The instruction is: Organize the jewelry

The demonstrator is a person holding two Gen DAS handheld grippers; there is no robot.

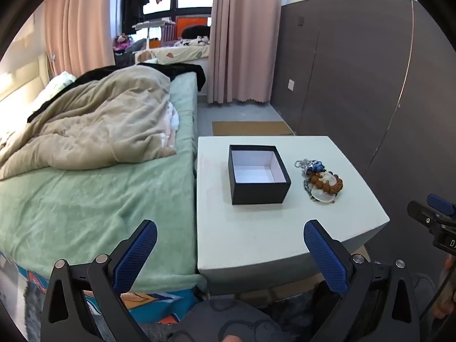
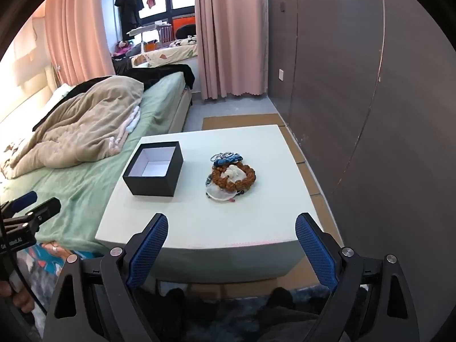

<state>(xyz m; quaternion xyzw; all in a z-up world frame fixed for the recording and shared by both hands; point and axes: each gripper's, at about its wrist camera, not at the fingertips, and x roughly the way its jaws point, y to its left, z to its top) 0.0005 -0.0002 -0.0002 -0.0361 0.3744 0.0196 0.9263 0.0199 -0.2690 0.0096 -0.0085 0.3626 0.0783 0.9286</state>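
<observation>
Both the left claw [image 1: 230, 240] and right claw [image 2: 231, 233] hang spread and empty short of the desk [image 2: 199, 228], where the jewelry heap [image 2: 230, 175] sits just right of the black box [image 2: 154, 172], so tangled that one pinch might drag several pieces.

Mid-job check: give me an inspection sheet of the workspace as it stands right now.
Surface: white table beside the bed, top bare apart from the job's things.
Job's things: black box, lid off, white inside, nothing seen in it; jewelry pile to its right, apart from the box, with a brown bead bracelet on top, blue and silver pieces behind.
Clutter: nothing seen on the table.
Grippers: left gripper and right gripper both open, holding nothing, short of the table's near edge.
Cables: a dark cable runs down at the left gripper's handle.
Surroundings: bed with a beige blanket, pink curtains, dark wall panels.
</observation>
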